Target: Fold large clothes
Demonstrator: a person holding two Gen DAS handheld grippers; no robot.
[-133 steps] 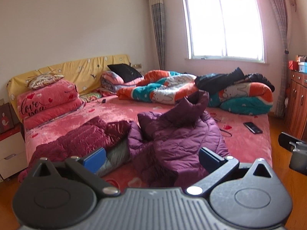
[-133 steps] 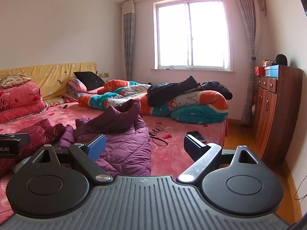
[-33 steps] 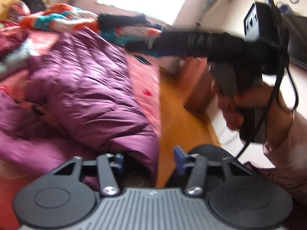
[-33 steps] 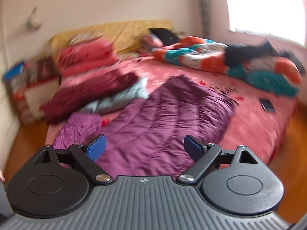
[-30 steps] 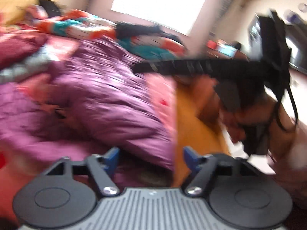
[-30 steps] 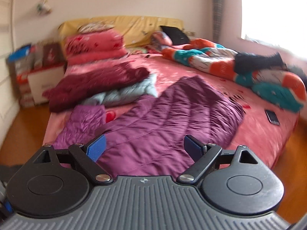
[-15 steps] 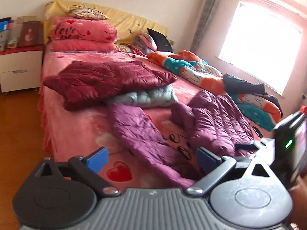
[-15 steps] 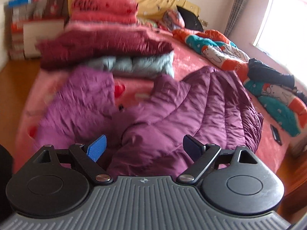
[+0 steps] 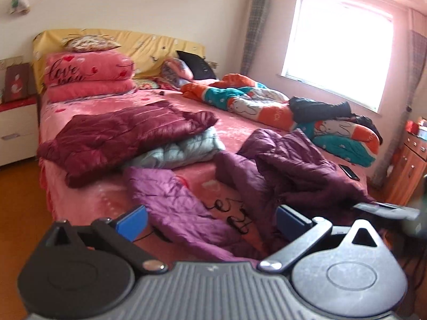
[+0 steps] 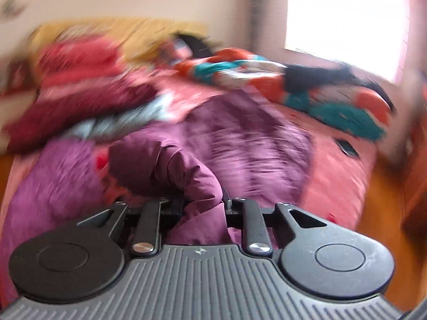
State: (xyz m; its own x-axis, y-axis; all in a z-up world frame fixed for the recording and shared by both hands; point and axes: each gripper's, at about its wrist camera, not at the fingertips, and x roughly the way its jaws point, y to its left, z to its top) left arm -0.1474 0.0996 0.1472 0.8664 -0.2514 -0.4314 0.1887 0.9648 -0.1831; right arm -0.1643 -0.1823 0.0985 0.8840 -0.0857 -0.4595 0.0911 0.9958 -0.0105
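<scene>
A purple puffer jacket (image 9: 288,170) lies rumpled on the pink bed (image 9: 234,128), one sleeve (image 9: 176,202) stretched toward the near edge. My left gripper (image 9: 210,220) is open and empty, held above the near edge over that sleeve. My right gripper (image 10: 204,205) is shut on a bunched fold of the purple jacket (image 10: 186,176) and holds it lifted; this view is motion-blurred. The right gripper also shows at the right edge of the left wrist view (image 9: 384,209), by the jacket's hem.
A maroon jacket (image 9: 125,136) lies over a grey-blue one (image 9: 181,152) at the back left. An orange-teal quilt (image 9: 267,106) and dark clothes (image 9: 320,108) lie by the window. A phone (image 9: 349,172) lies on the bed's right side. A wooden cabinet (image 9: 408,165) stands at the right.
My right gripper has closed on a fold of the purple jacket and is moving with it. The left gripper stays open and has shifted slightly.
</scene>
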